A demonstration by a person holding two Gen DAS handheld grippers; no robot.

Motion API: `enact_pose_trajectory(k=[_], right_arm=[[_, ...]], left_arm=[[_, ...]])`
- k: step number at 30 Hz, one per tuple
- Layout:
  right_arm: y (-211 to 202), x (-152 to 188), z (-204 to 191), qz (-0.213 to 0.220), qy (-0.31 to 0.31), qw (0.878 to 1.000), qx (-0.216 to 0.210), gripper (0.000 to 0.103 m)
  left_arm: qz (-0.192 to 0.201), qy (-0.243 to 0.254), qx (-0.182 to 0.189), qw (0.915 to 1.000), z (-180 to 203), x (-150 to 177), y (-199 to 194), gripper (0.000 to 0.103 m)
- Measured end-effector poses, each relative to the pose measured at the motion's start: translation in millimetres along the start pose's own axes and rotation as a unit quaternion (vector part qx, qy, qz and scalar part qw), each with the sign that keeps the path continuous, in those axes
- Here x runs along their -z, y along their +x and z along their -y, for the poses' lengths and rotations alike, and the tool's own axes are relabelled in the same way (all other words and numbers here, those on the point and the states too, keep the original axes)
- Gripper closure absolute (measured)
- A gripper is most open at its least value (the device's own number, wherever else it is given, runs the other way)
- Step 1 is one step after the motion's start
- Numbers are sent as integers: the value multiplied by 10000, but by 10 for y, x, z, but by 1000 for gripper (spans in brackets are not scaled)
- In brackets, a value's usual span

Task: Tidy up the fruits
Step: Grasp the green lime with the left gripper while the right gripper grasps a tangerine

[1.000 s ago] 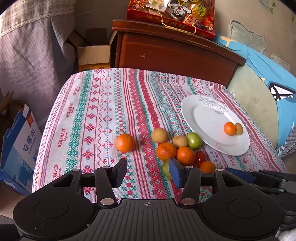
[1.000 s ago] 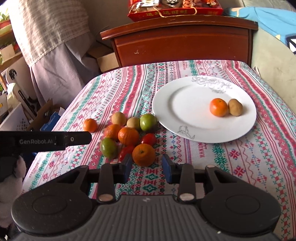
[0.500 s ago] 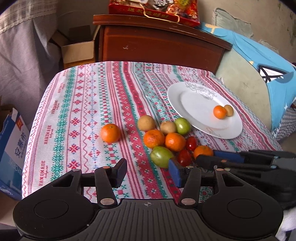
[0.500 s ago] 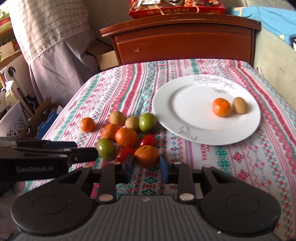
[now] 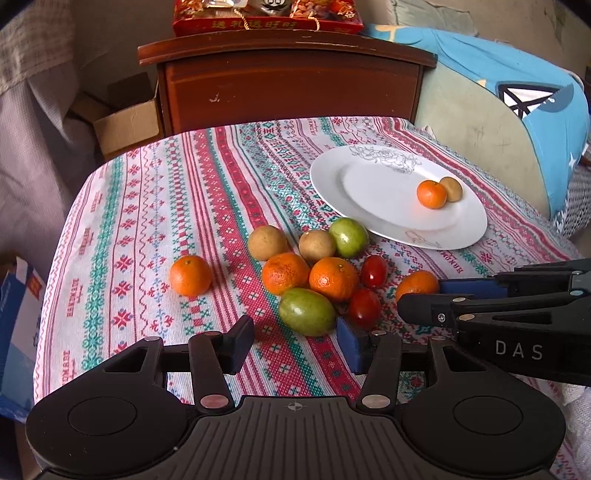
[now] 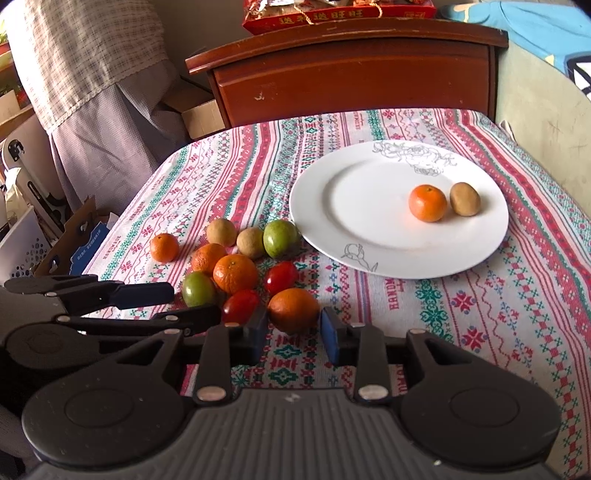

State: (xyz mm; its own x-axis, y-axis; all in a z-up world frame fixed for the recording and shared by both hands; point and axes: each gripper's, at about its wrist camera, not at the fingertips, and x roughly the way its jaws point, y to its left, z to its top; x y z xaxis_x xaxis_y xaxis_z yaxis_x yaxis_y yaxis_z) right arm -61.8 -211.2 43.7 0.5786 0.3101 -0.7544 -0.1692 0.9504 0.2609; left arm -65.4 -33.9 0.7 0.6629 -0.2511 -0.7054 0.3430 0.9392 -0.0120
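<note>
A white plate holds a tangerine and a brown fruit. Left of it lies a cluster of tangerines, green fruits, brown fruits and red tomatoes on the striped cloth. My right gripper is open, its pads on either side of the nearest tangerine, close to it. My left gripper is open and empty, just in front of a green fruit. One tangerine lies apart at the left.
A wooden cabinet with a red gift box stands behind the table. A cardboard box sits on the floor at the left. A blue cushion is at the right. Table edges drop off left and right.
My right gripper has moved forward so its pads now flank the nearest tangerine. My left gripper has moved closer to the cluster, toward the green fruit.
</note>
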Motion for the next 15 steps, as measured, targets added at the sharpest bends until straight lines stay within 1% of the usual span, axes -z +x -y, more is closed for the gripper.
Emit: enact_pose_trajectory(k=[3, 7, 8, 11, 15], right_arm=[[5, -10, 5, 19, 18, 10000, 3, 70], [25, -8, 11, -2, 60, 10000, -1, 69], [30, -5, 15, -7, 68, 10000, 0, 69], [37, -7, 20, 2, 93, 10000, -8, 69], [42, -4, 14, 3, 73, 10000, -41, 68]], left_arm=[[61, 4, -1, 10000, 1, 1, 15, 55], [111, 38, -11, 9999, 9, 8, 31, 59], [123, 46, 10, 9999, 11, 10, 29, 63], [144, 102, 68, 9998, 28, 12, 22, 71], [169, 143, 58, 9997, 38, 19, 21, 71]])
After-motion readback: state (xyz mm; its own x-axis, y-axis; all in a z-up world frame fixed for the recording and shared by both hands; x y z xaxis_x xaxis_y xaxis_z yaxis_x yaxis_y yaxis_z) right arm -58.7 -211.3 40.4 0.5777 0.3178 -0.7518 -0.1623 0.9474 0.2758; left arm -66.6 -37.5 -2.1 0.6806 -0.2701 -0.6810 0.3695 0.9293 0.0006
